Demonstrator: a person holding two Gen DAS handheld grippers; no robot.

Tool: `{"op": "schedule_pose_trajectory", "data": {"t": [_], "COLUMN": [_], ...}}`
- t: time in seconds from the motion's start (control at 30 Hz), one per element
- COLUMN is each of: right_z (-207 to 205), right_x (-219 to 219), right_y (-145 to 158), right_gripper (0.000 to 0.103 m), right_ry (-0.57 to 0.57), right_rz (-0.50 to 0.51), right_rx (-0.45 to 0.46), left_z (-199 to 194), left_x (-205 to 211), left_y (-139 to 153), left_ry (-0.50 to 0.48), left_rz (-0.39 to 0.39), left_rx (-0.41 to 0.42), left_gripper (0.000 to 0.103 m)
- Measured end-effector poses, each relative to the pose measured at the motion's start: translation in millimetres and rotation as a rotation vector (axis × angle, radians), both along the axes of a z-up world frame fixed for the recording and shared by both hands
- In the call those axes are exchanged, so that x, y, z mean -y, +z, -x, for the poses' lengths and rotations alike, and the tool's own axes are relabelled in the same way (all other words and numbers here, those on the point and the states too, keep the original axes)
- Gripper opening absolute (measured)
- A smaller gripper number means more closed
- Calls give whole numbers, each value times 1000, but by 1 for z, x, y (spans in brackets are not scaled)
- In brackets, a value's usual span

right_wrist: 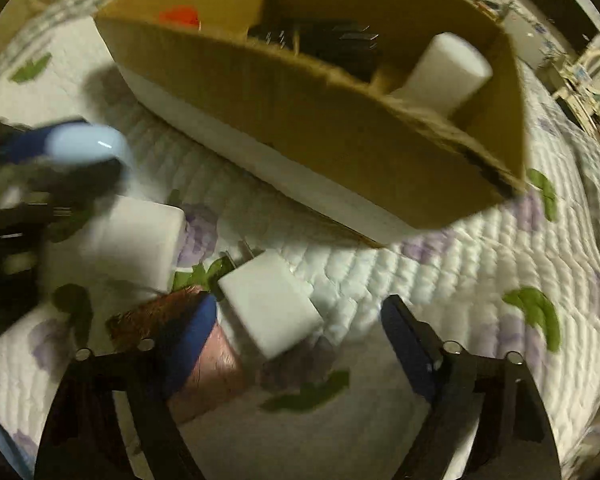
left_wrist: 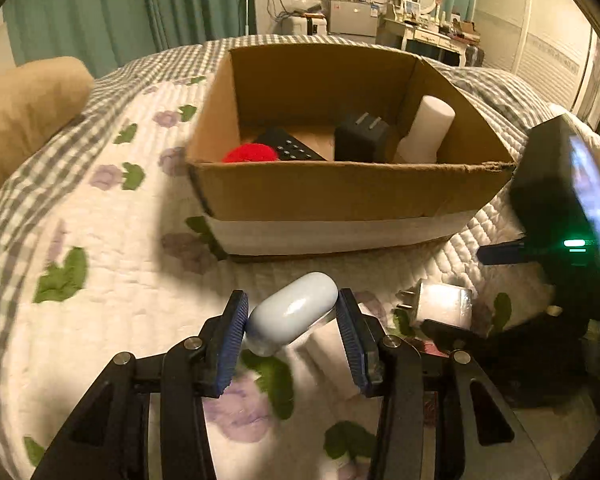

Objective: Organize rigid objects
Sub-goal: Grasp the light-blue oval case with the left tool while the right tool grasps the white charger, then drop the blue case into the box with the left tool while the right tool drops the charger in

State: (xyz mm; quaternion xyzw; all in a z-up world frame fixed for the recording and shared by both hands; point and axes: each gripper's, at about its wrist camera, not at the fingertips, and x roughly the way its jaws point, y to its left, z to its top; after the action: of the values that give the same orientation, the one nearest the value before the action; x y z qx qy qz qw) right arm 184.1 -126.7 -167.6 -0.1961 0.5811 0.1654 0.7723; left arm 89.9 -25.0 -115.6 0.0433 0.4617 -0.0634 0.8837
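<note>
My left gripper (left_wrist: 292, 312) is shut on a pale blue oval case (left_wrist: 294, 312) and holds it above the quilt, in front of the cardboard box (left_wrist: 340, 192). The case also shows blurred in the right wrist view (right_wrist: 86, 144). The box holds a red fuzzy ball (left_wrist: 250, 154), a black remote (left_wrist: 290, 146), a black plug adapter (left_wrist: 360, 138) and a white cylinder (left_wrist: 426, 130). My right gripper (right_wrist: 300, 320) is open, its jaws on either side of a white plug adapter (right_wrist: 270, 304) lying on the quilt, also seen in the left wrist view (left_wrist: 444, 304).
A white box (right_wrist: 136, 240) and a pinkish brown flat object (right_wrist: 204, 360) lie on the flowered quilt (left_wrist: 120, 280) left of the white adapter. A tan pillow (left_wrist: 24, 108) sits at the far left. A dresser with a mirror (left_wrist: 424, 8) stands beyond the bed.
</note>
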Motion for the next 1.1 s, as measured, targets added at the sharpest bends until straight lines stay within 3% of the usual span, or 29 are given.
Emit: {"op": "schedule_pose_trajectory", "data": {"t": [0.1,0.2,0.27,0.47,0.73,0.93,1.1], "right_z": [-8,-10,-7,17,42,16,-36], "right_x": [-10,-15,-16,-10,12,20,19], "right_y": [-11,-16,-13,26,127,196,213], "right_gripper": [74,49,46,41,41,41,41], "right_ry": [35,66,74,77,37,-10,-48], "right_rz": [18,1,4,-55,-165,-199,-229], "right_rx": [-40,-65,-46,86,317,454,482], "left_z": [-1,1,3,9,12,-23,-69], "left_x": [-10,-18,-19,-17,-11,-1,7], "left_y": [2,3,4,19,75,114,121], "left_ry": [10,18,15,-13,-43,-57,-59], "left_rz": [8,24,27,28,46,39,29], "left_rx": [1,0,4,40,147,231,245], "left_gripper": [46,46,46,46,46,45,45]}}
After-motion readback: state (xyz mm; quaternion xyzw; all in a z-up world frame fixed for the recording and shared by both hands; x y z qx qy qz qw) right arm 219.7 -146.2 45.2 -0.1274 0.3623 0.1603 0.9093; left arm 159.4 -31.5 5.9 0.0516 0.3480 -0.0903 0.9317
